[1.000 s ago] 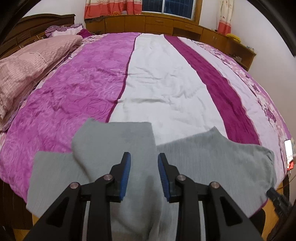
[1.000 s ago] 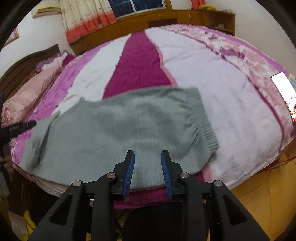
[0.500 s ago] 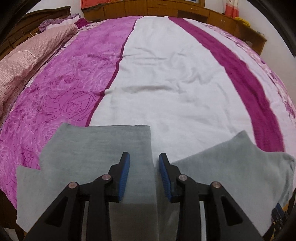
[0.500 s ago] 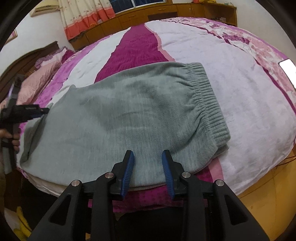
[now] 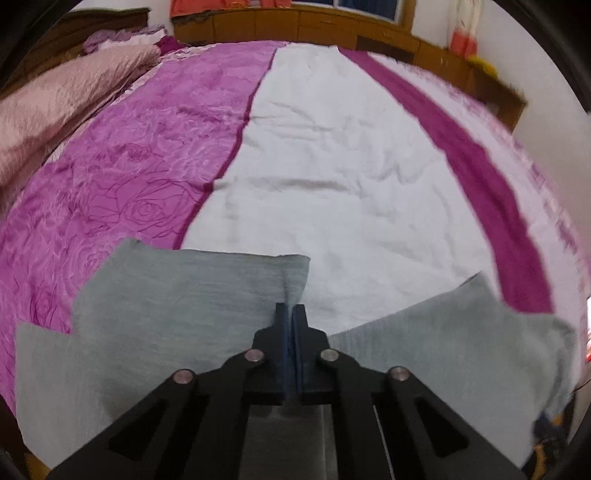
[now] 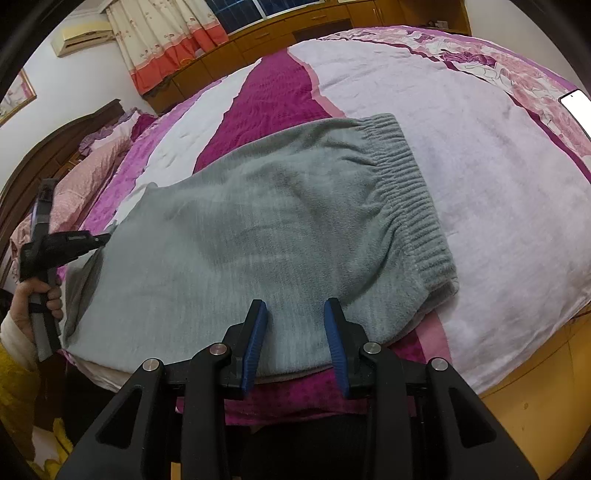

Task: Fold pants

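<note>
Grey fleece pants [image 6: 258, 221] lie across the near edge of the bed, with the ribbed waistband [image 6: 406, 192] to the right. In the left wrist view a folded-over leg [image 5: 184, 295] lies flat on the cover. My left gripper [image 5: 291, 308] has its jaws closing tight on that leg's right edge, and fabric is pinched between the pads. The right wrist view shows the left gripper [image 6: 99, 239] at the pants' far left end, held by a hand [image 6: 33, 295]. My right gripper [image 6: 295, 310] hovers open over the pants' near hem, its pads not pressing the fabric.
The bed cover [image 5: 332, 166] has purple, white and magenta stripes. A pink quilt [image 5: 55, 103] lies at the far left. A lit phone [image 6: 576, 107] rests near the bed's right edge. Wooden cabinets [image 5: 332, 22] line the far wall, and yellow floor [image 6: 535, 406] shows at lower right.
My left gripper sank onto the leg and its jaws shut on the leg's edge. My right gripper dropped closer to the pants, still open. The pants now lie flat.
</note>
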Demonstrator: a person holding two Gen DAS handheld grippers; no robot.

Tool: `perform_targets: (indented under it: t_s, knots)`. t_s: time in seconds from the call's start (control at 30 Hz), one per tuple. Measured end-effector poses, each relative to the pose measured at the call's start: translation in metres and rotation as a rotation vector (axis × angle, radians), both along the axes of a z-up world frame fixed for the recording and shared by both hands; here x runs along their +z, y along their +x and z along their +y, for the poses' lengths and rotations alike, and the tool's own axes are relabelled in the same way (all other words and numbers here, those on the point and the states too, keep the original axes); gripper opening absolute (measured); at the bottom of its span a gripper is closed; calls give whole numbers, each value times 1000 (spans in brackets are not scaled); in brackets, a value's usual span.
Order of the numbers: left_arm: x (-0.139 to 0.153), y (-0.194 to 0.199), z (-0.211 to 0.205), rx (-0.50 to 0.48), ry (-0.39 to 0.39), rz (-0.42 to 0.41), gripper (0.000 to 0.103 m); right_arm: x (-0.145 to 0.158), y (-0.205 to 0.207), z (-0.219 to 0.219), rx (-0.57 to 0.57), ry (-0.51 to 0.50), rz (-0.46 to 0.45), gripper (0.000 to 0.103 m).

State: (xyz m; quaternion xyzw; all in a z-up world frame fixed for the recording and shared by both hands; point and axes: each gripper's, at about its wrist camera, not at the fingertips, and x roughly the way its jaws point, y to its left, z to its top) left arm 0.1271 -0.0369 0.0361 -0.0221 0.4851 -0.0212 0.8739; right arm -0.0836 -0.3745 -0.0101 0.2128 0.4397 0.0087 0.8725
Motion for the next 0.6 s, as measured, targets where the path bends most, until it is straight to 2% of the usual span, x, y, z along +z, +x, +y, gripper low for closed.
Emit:
perform_targets:
  t_s: [0.2, 0.33, 0.47, 0.6]
  knots:
    - [43, -31, 33, 39, -33, -98, 2, 0, 1, 0, -1, -6, 0, 26]
    - [66, -62, 68, 110, -57, -161, 2, 0, 0, 0, -3, -9, -1, 26]
    - [76, -90, 106, 183, -66, -187, 2, 0, 0, 1, -5, -10, -1, 26]
    - [69, -114, 142, 254, -57, -171, 2, 1, 1, 2, -8, -17, 1, 26]
